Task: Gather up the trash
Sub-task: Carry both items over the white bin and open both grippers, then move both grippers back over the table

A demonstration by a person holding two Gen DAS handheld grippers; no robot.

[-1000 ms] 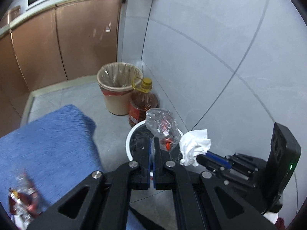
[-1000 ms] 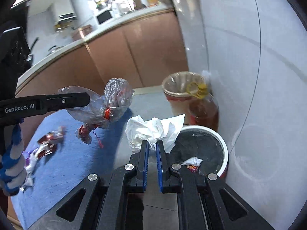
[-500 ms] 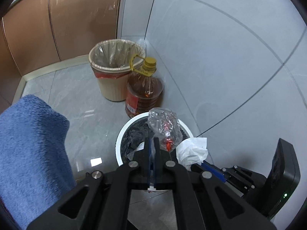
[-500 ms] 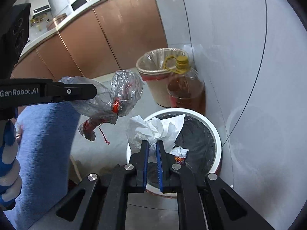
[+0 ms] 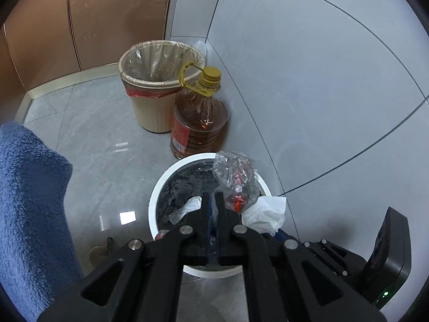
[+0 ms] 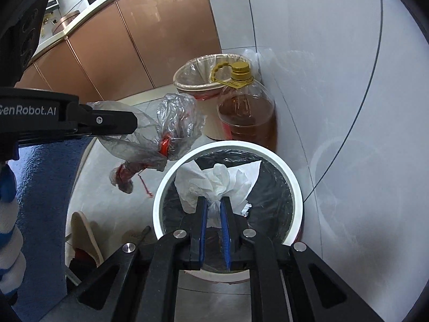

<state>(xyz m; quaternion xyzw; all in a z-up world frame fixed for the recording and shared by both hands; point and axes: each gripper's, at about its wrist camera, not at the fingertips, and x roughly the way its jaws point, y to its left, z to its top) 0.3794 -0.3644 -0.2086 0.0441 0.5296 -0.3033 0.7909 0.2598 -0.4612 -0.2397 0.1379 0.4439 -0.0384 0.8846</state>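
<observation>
My left gripper is clamped on a crumpled clear plastic bag with a red tie; the bag sticks out past the fingertips and hangs above the rim of the round white bin with a black liner. From the right wrist view the same bag sits off to the left of the bin, mostly over the rim and the floor just outside it.

My right gripper is closed on a wad of white tissue paper, pinched between the blue pads. The wad is directly over the bin's opening. In the left wrist view this tissue shows just right of the bag.

More white scrap lies inside on the liner.

Writing: the left gripper's side reads "GenRobot.AI". A large amber oil bottle with a yellow cap stands touching the bin; its red label is not readable. Beside it, a beige bin with a clear liner. Blue fleece cloth at left.
</observation>
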